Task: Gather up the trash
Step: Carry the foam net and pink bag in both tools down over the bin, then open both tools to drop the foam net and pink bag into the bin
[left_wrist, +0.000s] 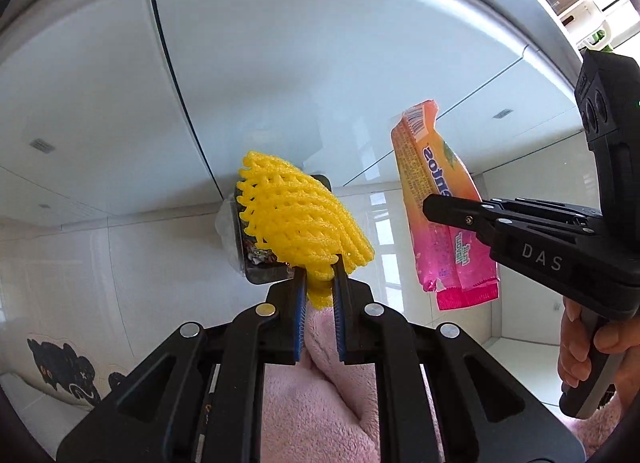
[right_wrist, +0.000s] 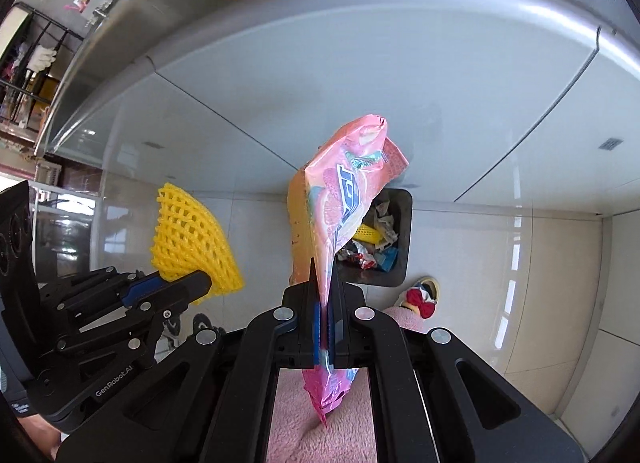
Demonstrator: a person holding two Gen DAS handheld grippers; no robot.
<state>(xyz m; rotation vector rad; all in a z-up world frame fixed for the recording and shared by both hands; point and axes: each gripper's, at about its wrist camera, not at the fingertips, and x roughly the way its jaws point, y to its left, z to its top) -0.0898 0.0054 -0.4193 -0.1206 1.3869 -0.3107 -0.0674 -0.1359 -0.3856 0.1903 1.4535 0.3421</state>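
Note:
My left gripper (left_wrist: 320, 263) is shut on a yellow foam fruit net (left_wrist: 296, 215), which fans out above the fingers; the same net (right_wrist: 192, 239) shows at the left of the right wrist view. My right gripper (right_wrist: 323, 275) is shut on a pink and orange snack wrapper (right_wrist: 348, 183), which stands up from the jaws. In the left wrist view that wrapper (left_wrist: 440, 199) hangs at the right, pinched by the right gripper (left_wrist: 430, 207). A black trash bin (right_wrist: 402, 239) stands on the floor below, holding several wrappers. The net hides most of the bin (left_wrist: 264, 271) in the left wrist view.
White cabinet fronts (left_wrist: 320, 63) curve above a pale tiled floor (right_wrist: 520, 263). A person's hand (left_wrist: 592, 339) grips the right gripper's handle. Pink fleece clothing (left_wrist: 312, 403) fills the bottom of both views. A slipper with a red bow (right_wrist: 420, 295) lies beside the bin.

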